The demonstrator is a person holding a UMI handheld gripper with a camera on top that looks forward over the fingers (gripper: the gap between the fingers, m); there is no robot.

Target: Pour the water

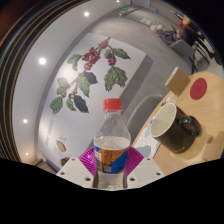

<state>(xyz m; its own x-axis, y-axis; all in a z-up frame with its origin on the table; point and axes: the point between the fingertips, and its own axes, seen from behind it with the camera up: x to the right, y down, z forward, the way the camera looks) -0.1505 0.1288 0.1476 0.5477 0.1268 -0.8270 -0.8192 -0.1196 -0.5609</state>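
A clear plastic water bottle (112, 140) with a red cap and an orange and blue label stands upright between my fingers. My gripper (111, 160) is shut on the bottle, with the purple pads (90, 158) pressed on both sides of the label. The view is tilted, and the bottle is held up off the table. A black mug (176, 130) with a pale inside sits on the wooden table (205, 115) just right of the bottle, its opening turned toward the bottle.
A red round coaster (198, 88) lies on the table beyond the mug. A white wall with a leaf and berry picture (88, 75) stands behind the bottle. Ceiling lights show at the far left.
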